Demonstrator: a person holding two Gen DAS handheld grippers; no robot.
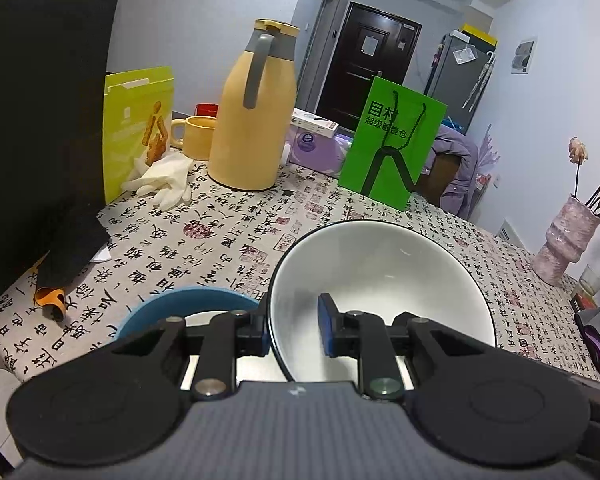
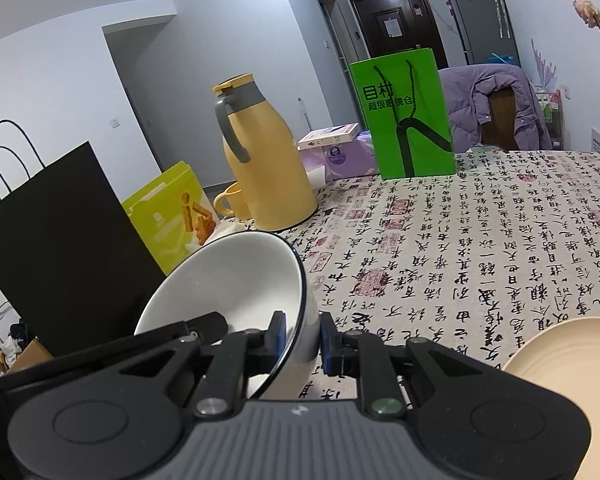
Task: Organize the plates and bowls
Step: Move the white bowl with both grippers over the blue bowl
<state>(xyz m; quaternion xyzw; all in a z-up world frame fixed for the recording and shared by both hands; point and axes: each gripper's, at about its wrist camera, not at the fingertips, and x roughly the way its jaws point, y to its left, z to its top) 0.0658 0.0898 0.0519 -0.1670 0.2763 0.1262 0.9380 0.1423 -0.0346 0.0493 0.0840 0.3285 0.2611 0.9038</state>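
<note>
Both grippers clamp one white bowl (image 1: 384,280) by opposite rim walls, the left gripper (image 1: 294,330) and the right gripper (image 2: 303,340) carrying it tilted above the tablecloth (image 2: 480,248), with the blue bowl (image 1: 188,304) just beside and below the left gripper.

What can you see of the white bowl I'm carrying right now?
The white bowl looks like glazed ceramic, white inside and out with a thin dark rim line, and empty. It hangs tilted above the patterned tablecloth, its wall pinched on opposite sides by the left tool and the right tool.
</note>
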